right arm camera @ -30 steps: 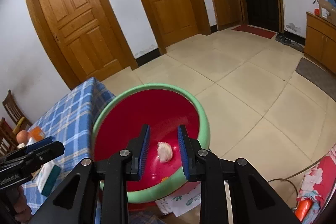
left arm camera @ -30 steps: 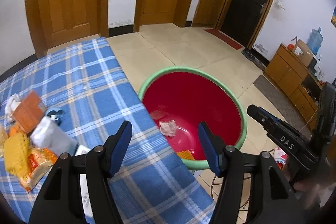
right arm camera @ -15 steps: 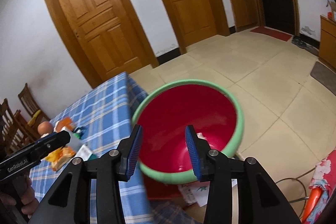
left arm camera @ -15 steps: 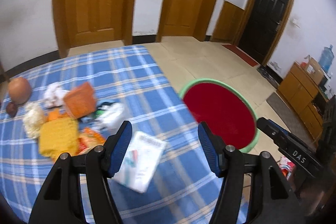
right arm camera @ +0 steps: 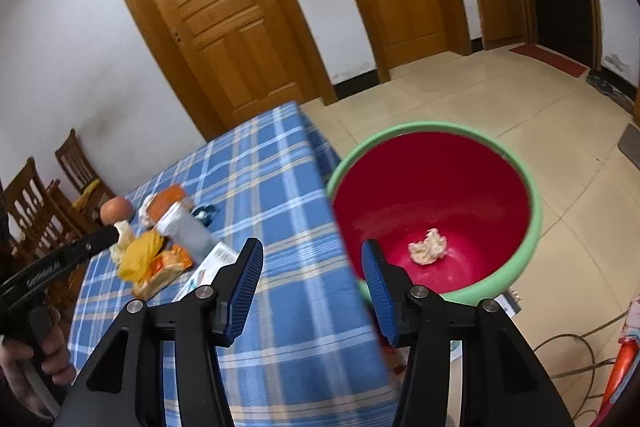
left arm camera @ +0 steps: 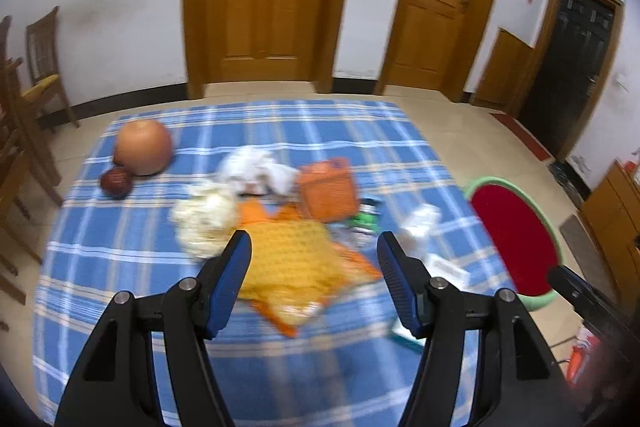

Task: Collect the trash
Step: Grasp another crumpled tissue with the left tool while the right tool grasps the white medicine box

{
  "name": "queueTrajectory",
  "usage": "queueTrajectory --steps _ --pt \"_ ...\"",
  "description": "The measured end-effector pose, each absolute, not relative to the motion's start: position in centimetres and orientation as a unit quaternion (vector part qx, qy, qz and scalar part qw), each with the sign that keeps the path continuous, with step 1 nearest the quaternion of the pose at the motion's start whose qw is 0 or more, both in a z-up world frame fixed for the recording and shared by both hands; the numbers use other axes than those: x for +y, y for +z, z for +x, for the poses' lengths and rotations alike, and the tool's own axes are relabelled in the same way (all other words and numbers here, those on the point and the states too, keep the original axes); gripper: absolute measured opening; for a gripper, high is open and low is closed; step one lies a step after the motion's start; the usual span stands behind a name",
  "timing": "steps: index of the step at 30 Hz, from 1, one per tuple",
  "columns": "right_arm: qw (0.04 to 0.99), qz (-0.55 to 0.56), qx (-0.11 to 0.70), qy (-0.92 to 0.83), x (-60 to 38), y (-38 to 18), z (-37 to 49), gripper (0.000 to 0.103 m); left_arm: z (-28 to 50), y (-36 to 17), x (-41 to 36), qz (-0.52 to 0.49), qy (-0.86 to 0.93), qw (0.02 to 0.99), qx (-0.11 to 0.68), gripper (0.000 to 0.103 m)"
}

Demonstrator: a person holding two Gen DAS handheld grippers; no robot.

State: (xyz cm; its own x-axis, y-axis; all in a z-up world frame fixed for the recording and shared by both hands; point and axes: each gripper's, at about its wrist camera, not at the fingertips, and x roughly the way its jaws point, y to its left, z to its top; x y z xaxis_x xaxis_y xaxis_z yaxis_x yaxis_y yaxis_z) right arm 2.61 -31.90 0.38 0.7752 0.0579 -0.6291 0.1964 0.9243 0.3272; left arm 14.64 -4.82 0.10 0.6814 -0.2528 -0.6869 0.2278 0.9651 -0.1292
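Note:
A heap of trash lies on the blue plaid tablecloth (left arm camera: 132, 267): a yellow wrapper (left arm camera: 294, 259), an orange box (left arm camera: 329, 189), crumpled white tissues (left arm camera: 256, 167), a pale crumpled wad (left arm camera: 204, 217) and a white packet (left arm camera: 420, 227). My left gripper (left arm camera: 314, 281) is open and empty above the yellow wrapper. My right gripper (right arm camera: 312, 285) is open and empty over the table's edge beside the red basin with a green rim (right arm camera: 534, 195). A crumpled tissue (right arm camera: 427, 247) lies in the basin. The heap also shows in the right wrist view (right arm camera: 144, 259).
An orange round fruit (left arm camera: 143, 146) and a small dark red fruit (left arm camera: 116, 181) sit at the table's far left. Wooden chairs (left arm camera: 40, 75) stand left of the table. The basin (left arm camera: 516, 239) stands on the floor right of the table. Doors line the far wall.
My left gripper has swung left from over the basin to over the trash heap. My right gripper has opened wider and drawn back toward the table's edge.

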Motion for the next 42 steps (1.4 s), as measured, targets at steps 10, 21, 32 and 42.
queueTrajectory --steps 10,21,32,42 --pt "0.915 0.180 0.361 -0.028 -28.6 -0.5 3.9 0.058 19.1 -2.7 -0.2 -0.034 -0.085 0.911 0.402 0.071" --pt "0.908 0.170 0.380 -0.031 -27.0 -1.4 5.3 0.061 21.2 -5.3 1.2 -0.077 -0.110 0.894 0.428 0.037" --pt "0.902 0.169 0.397 -0.018 -24.9 -2.2 6.3 0.061 18.2 -3.3 3.9 -0.119 -0.125 0.898 0.405 0.032" --pt "0.897 0.154 0.412 -0.043 -22.6 -3.3 7.5 0.078 14.6 -3.2 6.9 -0.172 -0.125 0.897 0.388 0.032"
